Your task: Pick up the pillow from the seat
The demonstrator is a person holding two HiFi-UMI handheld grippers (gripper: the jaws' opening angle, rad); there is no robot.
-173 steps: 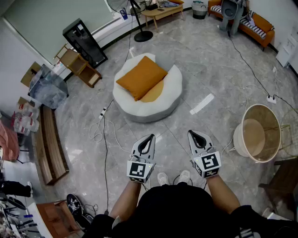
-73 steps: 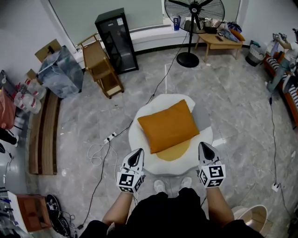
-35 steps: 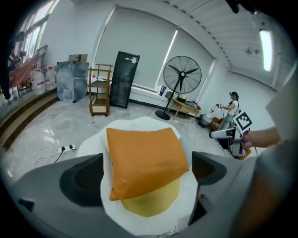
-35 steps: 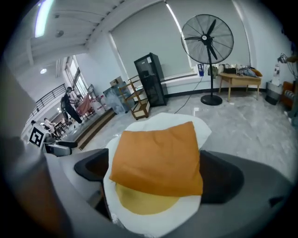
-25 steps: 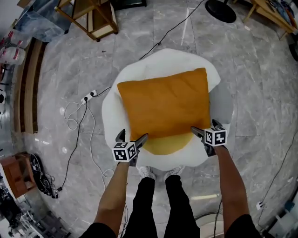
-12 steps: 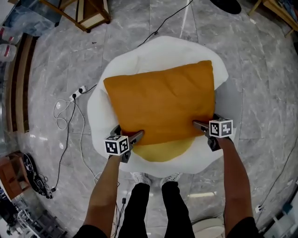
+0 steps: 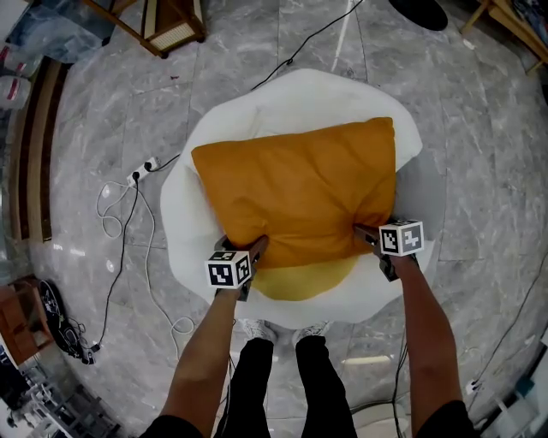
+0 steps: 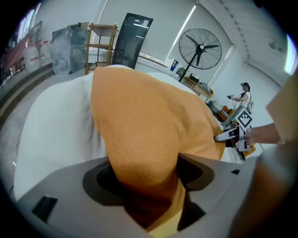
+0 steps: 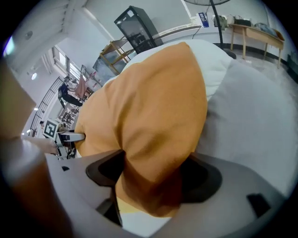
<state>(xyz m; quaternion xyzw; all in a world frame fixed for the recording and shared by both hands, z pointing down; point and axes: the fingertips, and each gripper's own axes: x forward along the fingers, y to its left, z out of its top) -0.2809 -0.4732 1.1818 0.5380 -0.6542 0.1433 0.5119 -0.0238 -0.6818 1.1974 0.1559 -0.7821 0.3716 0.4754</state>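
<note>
An orange pillow (image 7: 295, 192) lies on a round white seat (image 7: 282, 94), over a yellow seat pad (image 7: 304, 278). My left gripper (image 7: 255, 246) is at the pillow's near left corner and my right gripper (image 7: 364, 231) at its near right corner. Both pairs of jaws are closing. In the left gripper view the pillow (image 8: 144, 121) bunches between the jaws of my left gripper (image 8: 144, 172), and the pads press into the fabric. The right gripper view shows the same pinch: the pillow (image 9: 153, 116) is squeezed in my right gripper (image 9: 153, 172).
A white cable with a power strip (image 7: 141, 171) trails on the grey stone floor left of the seat. A wooden rack (image 7: 167, 21) stands at the far left, a fan base (image 7: 419, 10) at the far right. A person (image 8: 242, 95) stands far behind.
Both grippers have moved in over the pillow's near corners and their jaws have closed onto the fabric. The pillow's front edge now puckers at both grips.
</note>
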